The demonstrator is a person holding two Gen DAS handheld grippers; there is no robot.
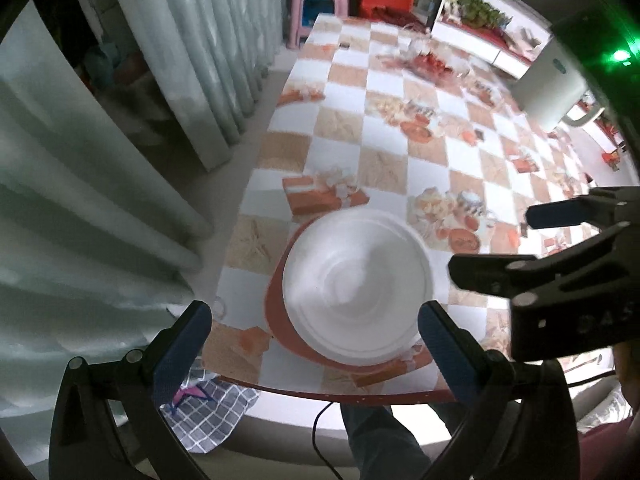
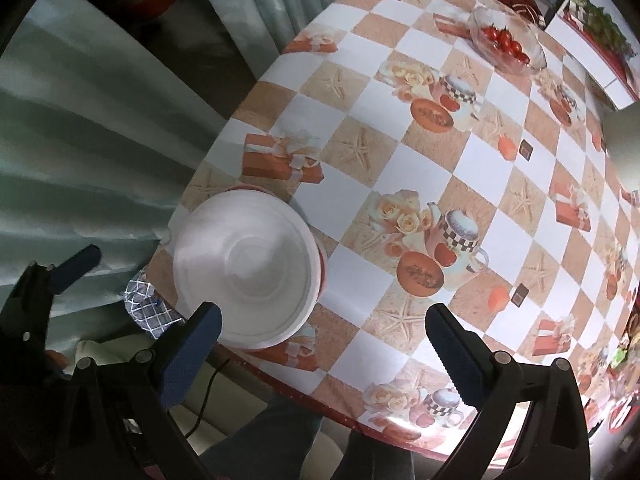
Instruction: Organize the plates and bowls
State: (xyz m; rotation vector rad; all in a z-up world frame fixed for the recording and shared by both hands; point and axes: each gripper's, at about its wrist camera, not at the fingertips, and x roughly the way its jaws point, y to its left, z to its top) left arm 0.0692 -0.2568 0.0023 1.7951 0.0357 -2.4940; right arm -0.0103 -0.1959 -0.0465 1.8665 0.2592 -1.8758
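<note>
A white bowl (image 1: pixel 356 284) (image 2: pixel 244 268) stands on a red plate (image 1: pixel 280 304) (image 2: pixel 322 268) near the front edge of the table. My left gripper (image 1: pixel 318 346) hovers above the bowl, pointing steeply down. Its jaws are open wide with nothing held, and the bowl's near rim shows between the fingertips. To the right of the bowl is my right gripper (image 2: pixel 324 354) (image 1: pixel 520 240), also open and empty. Its left finger (image 2: pixel 192 356) overlaps the bowl's near rim in the right wrist view. One finger (image 2: pixel 76 264) of the left gripper shows at the left edge there.
A checkered oilcloth (image 2: pixel 420 184) covers the table. A glass bowl of cherry tomatoes (image 2: pixel 508 40) sits at the far end. Pale curtains (image 1: pixel 100 220) hang to the left. A checked cloth (image 1: pixel 208 412), a cable (image 1: pixel 316 432) and a person's legs (image 1: pixel 380 440) lie below the front edge.
</note>
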